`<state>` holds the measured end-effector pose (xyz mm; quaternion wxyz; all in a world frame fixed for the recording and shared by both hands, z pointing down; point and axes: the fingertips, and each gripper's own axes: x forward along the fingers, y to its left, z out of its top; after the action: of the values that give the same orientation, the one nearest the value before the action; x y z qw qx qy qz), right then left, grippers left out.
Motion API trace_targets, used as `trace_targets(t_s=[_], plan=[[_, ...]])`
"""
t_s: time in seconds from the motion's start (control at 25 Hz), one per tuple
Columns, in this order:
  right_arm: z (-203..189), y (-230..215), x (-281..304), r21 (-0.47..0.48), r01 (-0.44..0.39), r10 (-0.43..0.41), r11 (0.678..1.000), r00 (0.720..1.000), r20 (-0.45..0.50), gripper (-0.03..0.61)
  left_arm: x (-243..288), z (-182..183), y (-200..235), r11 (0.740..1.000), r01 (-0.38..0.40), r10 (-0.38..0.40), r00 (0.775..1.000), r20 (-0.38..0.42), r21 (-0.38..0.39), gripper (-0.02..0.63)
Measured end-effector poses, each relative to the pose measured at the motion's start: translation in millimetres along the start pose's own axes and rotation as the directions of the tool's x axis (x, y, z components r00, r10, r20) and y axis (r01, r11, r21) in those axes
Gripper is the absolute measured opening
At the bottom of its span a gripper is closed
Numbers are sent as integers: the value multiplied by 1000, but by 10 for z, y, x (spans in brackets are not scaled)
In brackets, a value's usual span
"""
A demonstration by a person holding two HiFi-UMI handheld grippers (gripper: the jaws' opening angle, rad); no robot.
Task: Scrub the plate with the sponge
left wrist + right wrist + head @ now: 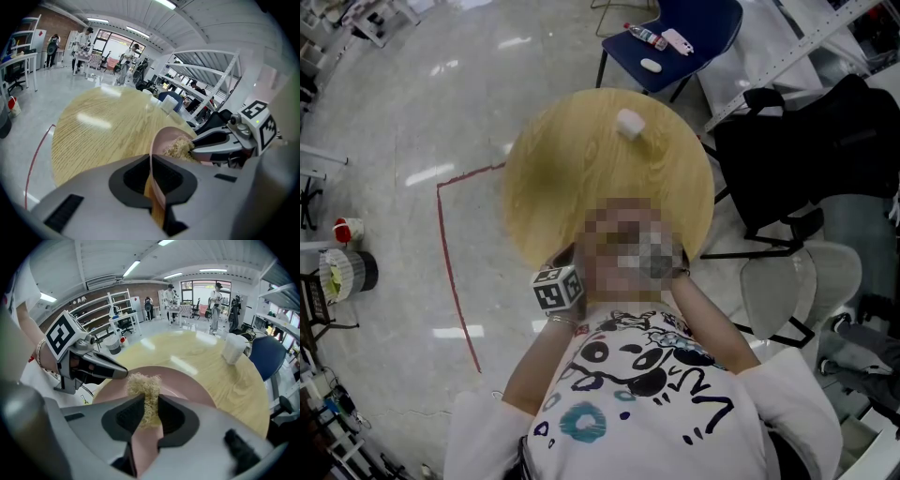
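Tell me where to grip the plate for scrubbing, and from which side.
Take the plate by its thin rim, coming edge-on from outside, as the left gripper does now: the rim slips between the jaws and the shallow face stays free for the sponge.

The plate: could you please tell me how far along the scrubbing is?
Done: the left gripper is clamped on the plate's rim, and the right gripper is clamped on the sponge. In hand: the sponge lies against the plate's face. Left: finishing the scrub; how clean the plate is cannot be told.
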<state>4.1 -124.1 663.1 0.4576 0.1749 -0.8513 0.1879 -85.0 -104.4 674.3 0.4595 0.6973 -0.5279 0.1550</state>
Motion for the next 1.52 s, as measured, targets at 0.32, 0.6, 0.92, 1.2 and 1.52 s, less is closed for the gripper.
trace_targets(t_s=[0.32,0.6,0.92,1.2,1.52], plan=[[-94,-171,-77,33,55,-55,998,998,7,97,11,-17,-3,999,-8,8,1000,-8,38,29],[-220,-288,-166,56,126,-125,991,992,-24,97,18,-28,23,1000,19,-19,1000,-3,5,29],[-199,-322,-400,63,159,-160,985,987,21,97,-43,28,-54,990,122,-122,993,1,-67,112],[-30,-363,-715,95,177,-187,980,976,112,97,-230,297,-137,983,174,-170,984,58,-63,118],[354,-466,-1289,120,249,-273,961,923,271,97,-596,885,-410,953,129,-175,973,151,274,26]])
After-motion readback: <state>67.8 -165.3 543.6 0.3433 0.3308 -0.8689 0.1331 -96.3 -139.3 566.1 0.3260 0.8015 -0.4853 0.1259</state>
